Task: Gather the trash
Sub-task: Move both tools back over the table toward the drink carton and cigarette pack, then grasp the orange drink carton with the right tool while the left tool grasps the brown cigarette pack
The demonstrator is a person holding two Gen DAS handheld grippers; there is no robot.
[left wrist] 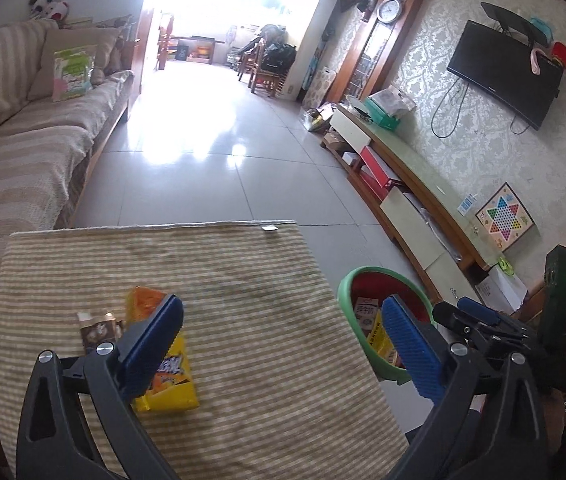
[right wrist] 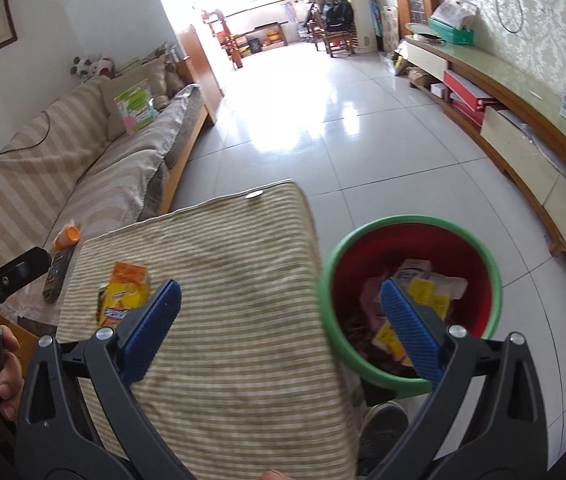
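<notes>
A yellow and orange snack wrapper (left wrist: pixel 171 380) lies on the striped cloth of the low table (left wrist: pixel 243 272), partly hidden behind my left gripper's left finger. A small brown wrapper (left wrist: pixel 97 330) lies just left of it. My left gripper (left wrist: pixel 283 344) hovers open over the cloth with nothing between its pads. A red bin with a green rim (right wrist: pixel 495 272) stands on the floor at the table's right edge and holds a carton and yellow packets. Above the table's right edge and the bin, my right gripper (right wrist: pixel 283 320) is open and empty. The snack wrapper (right wrist: pixel 123 292) lies to its left.
A striped sofa (left wrist: pixel 23 160) runs along the left, with an orange-capped bottle (right wrist: pixel 67 236) and a remote (right wrist: pixel 55 276) near the table. A TV cabinet (left wrist: pixel 415 184) lines the right wall. A person's hand (right wrist: pixel 3 364) and shoe (right wrist: pixel 383 424) are close by. Tiled floor (left wrist: pixel 211 136) stretches ahead.
</notes>
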